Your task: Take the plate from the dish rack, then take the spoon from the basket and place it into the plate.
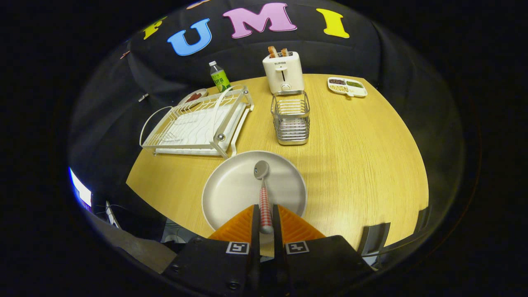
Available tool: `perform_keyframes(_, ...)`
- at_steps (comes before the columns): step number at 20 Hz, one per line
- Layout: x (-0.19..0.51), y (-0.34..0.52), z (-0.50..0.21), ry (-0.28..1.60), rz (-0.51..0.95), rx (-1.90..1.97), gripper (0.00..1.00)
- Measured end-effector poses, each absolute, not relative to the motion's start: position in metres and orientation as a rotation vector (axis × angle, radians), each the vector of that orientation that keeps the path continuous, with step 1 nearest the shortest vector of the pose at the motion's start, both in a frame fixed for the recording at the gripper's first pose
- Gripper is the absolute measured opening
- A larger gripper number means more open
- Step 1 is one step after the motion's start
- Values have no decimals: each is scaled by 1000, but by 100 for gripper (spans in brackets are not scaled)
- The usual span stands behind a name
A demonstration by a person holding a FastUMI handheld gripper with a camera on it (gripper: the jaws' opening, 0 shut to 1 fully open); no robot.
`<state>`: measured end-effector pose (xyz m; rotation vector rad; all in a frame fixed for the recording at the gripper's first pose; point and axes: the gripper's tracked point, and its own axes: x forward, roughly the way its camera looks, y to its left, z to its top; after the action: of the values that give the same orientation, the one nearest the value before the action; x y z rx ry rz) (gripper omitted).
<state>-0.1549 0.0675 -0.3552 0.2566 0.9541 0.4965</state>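
Your spoon [264, 194] runs near-to-far, bowl pointing away from you toward the basket [291, 118], handle end toward the gripper [266, 222]. Your jaws are clenched on the handle, both orange fingers [239, 227] pressing its sides. The spoon sits over the plate [231, 194], which lies flat on the bench [363, 156] just near of the dish rack [198, 123]. Can't tell if the bowl touches the plate. The plate's near rim is hidden behind your fingers. Spoon: grey metal bowl, red-and-white checked handle. Plate: plain off-white, round.
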Motion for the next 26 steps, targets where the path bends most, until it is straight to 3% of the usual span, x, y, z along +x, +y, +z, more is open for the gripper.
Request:
perform_keyframes(5,-151,68,-364,973,451,266,23)
perform_keyframes(9,-147,66,-366,972,422,267,48)
perform_keyframes(10,-147,65,-368,974,416,266,64)
perform_keyframes(12,-148,64,-370,978,407,261,80)
perform_keyframes(16,-148,60,-368,972,394,244,97)
perform_keyframes(21,-131,55,-340,910,365,267,99)
perform_keyframes(26,-87,41,-261,737,328,283,99)
